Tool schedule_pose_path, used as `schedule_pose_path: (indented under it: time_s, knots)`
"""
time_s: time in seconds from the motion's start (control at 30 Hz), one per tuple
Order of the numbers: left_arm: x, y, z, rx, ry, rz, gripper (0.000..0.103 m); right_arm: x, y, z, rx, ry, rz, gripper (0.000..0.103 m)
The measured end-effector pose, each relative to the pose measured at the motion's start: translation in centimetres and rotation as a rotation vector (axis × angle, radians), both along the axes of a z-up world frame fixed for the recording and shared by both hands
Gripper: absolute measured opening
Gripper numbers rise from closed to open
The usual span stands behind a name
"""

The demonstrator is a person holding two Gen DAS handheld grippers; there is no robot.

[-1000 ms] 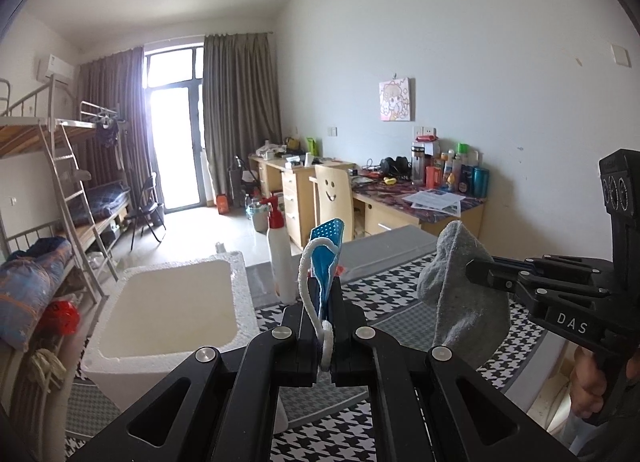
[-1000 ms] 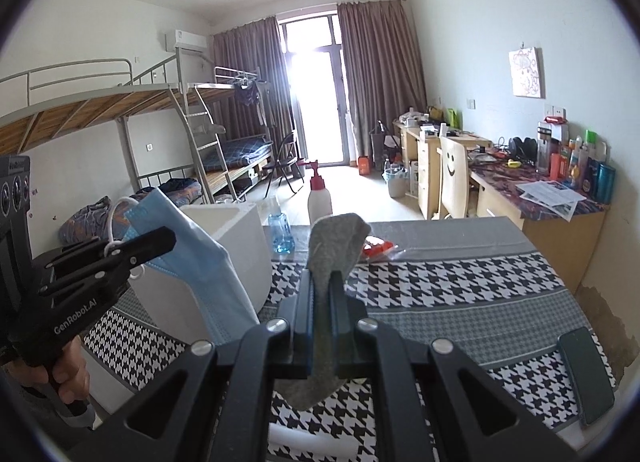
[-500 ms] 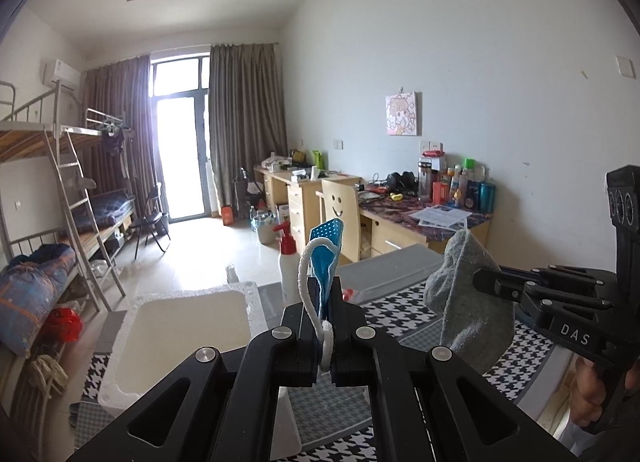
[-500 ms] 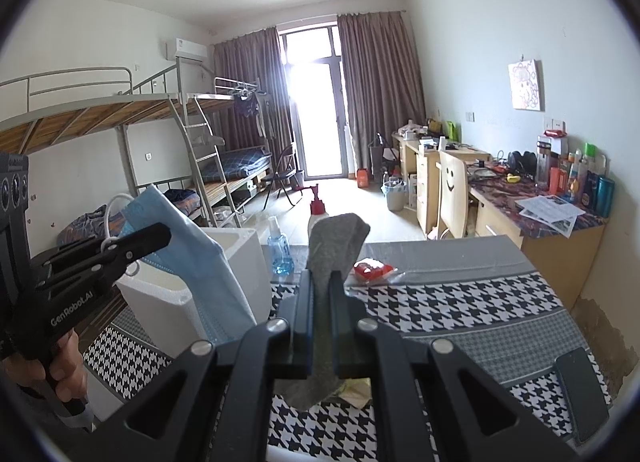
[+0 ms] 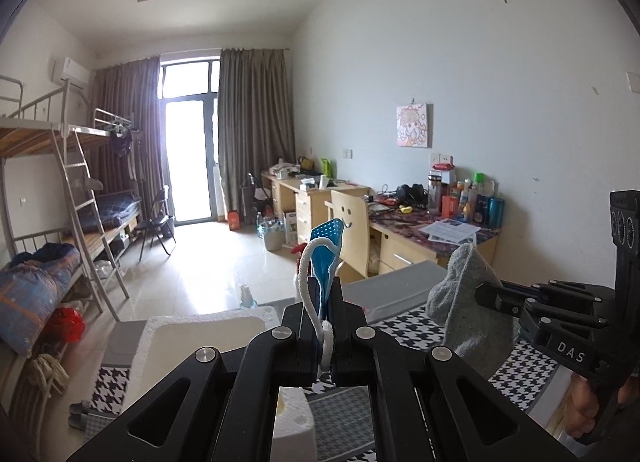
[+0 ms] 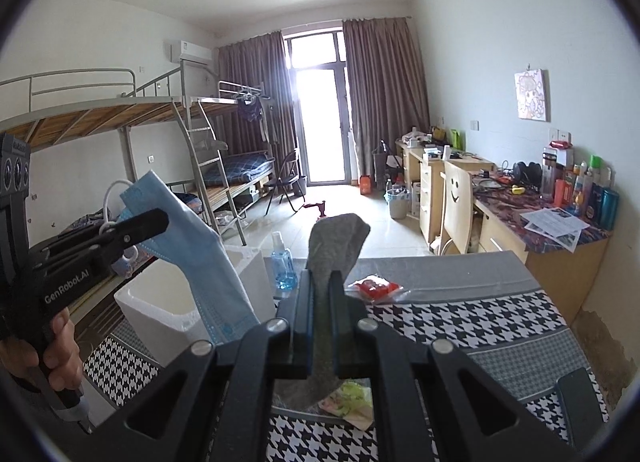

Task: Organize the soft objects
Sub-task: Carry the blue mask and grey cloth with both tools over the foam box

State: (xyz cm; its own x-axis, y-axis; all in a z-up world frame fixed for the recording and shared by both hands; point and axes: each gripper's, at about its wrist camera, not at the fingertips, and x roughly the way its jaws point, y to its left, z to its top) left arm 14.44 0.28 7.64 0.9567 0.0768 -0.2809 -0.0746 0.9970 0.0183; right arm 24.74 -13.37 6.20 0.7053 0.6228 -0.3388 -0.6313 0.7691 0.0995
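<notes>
My left gripper [image 5: 322, 302] is shut on a blue face mask [image 5: 326, 254] with white ear loops and holds it in the air. In the right wrist view the left gripper [image 6: 160, 221] shows with the mask [image 6: 200, 262] hanging over the white foam box [image 6: 160, 302]. My right gripper [image 6: 322, 286] is shut on a grey sock [image 6: 336, 246], held above the houndstooth table [image 6: 460, 322]. In the left wrist view the right gripper [image 5: 484, 294] shows at the right with the sock [image 5: 464, 302].
A foam box [image 5: 200, 330] stands at the table's left end. A blue spray bottle [image 6: 282, 266], a red packet [image 6: 374, 286], a green-yellow packet [image 6: 352, 402] and a dark phone [image 6: 576, 402] lie on the table. Bunk beds, desks and a chair stand beyond.
Both grippers have risen with their loads and both views have tilted up. The box and table now sit lower in both views. Both grips are unchanged.
</notes>
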Motion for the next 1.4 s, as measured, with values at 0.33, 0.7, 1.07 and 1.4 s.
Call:
schedule_pose_path:
  time_s: [0.33,0.7,1.07,1.4]
  knots:
    - [0.3,1.7,0.8,0.004,-0.016,0.058,0.003,-0.1,1.6,1.1,-0.002,-0.021,0.037,0.009]
    - [0.1,3.4,2.0,0.013,-0.050,0.137,0.003,0.6,3.5,1.8,-0.004,-0.033,0.084,0.009]
    - [-0.5,4.9,2.3,0.031,-0.058,0.217,0.003,0.1,5.7,2.6,0.001,-0.056,0.155,0.009]
    - [-0.9,5.7,1.8,0.056,-0.045,0.266,0.003,-0.4,7.7,2.6,-0.006,-0.056,0.216,0.009]
